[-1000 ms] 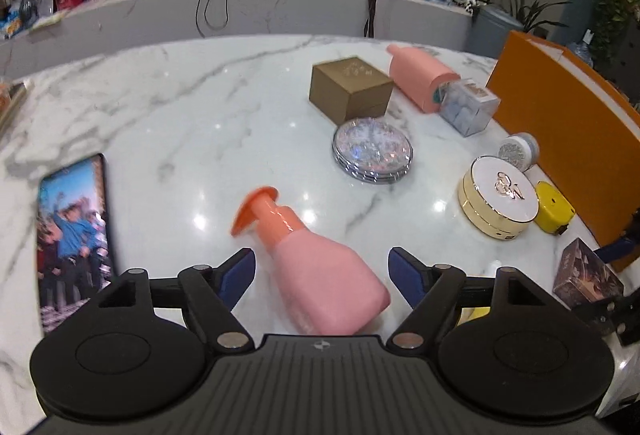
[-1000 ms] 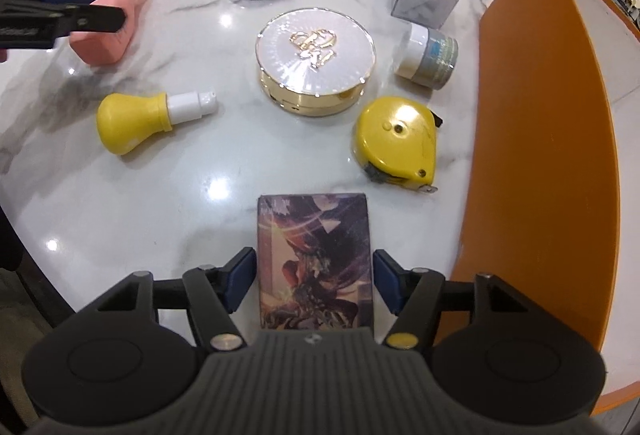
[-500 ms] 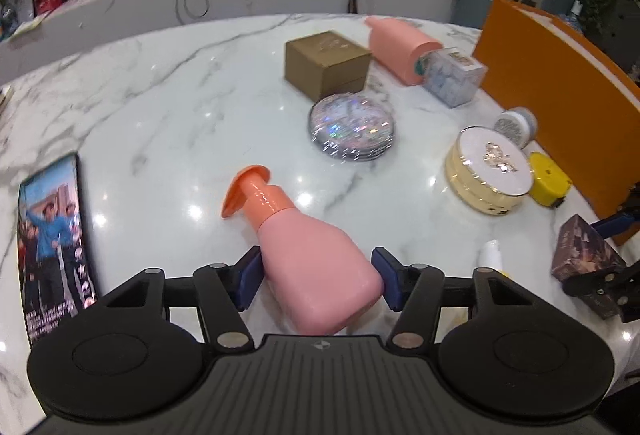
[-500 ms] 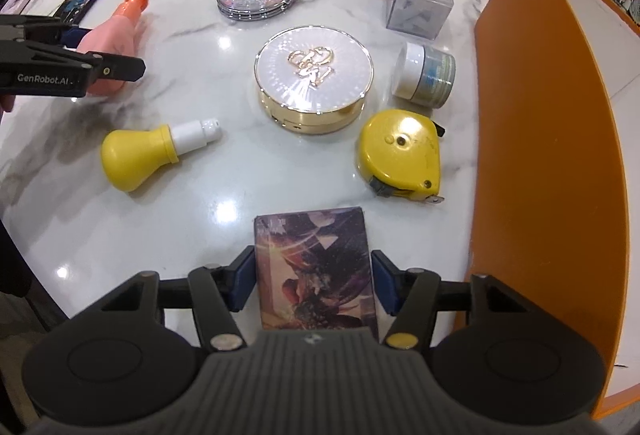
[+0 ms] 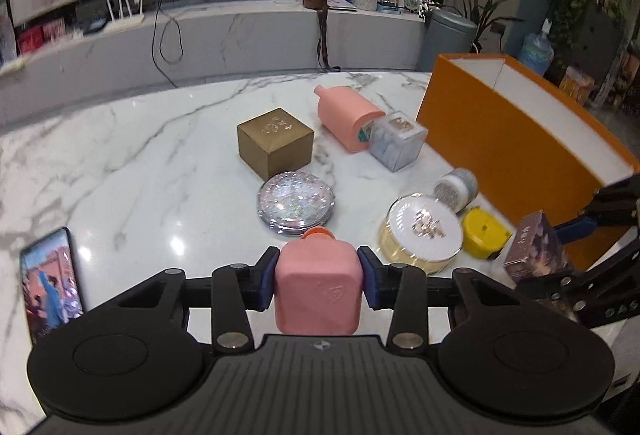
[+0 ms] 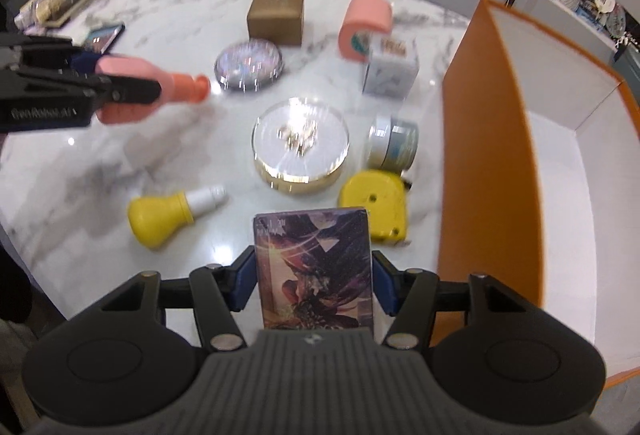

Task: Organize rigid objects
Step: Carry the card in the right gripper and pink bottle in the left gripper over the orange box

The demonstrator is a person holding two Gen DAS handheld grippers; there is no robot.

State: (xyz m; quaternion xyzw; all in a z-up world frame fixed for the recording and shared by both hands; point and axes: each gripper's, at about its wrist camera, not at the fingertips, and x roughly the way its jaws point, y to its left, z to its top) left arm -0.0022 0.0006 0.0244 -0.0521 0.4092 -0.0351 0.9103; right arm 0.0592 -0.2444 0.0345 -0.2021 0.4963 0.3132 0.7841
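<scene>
In the left wrist view, the left gripper [image 5: 319,277] is squeezing in on a pink bottle [image 5: 319,291], and its blue pads press the bottle's two sides. The bottle has an orange cap [image 5: 318,233] that points away. The bottle is up off the white marble worktop [image 5: 132,163]. A faint raised mark is on the bottle's bottom, but it cannot be read. A shiny round mirror [image 5: 295,202] lies just past the cap. Farther off is a gold box [image 5: 275,141] with small gold writing too tiny to read. A phone [image 5: 50,281] lies at the near left. At the far right the right gripper [image 5: 560,255] holds a dark picture box [image 5: 536,251], near the big orange box [image 5: 516,139].

In the right wrist view, the right gripper [image 6: 314,277] is clamped on the dark picture box [image 6: 316,271], which is lifted above the worktop [image 6: 80,171]. The box shows a colorful drawing, and its words are too blurry to read. At the left, the left gripper [image 6: 116,85] carries the pink bottle [image 6: 148,91]. White letters on that gripper look like "GenRobot.AI". On the worktop lie a yellow bulb-shaped bottle [image 6: 164,213], a yellow tape measure [image 6: 378,205], a round gold case [image 6: 300,143] with a gold logo, and a small jar [image 6: 394,143]. The orange box [image 6: 492,139] stands open at the right, white inside.
</scene>
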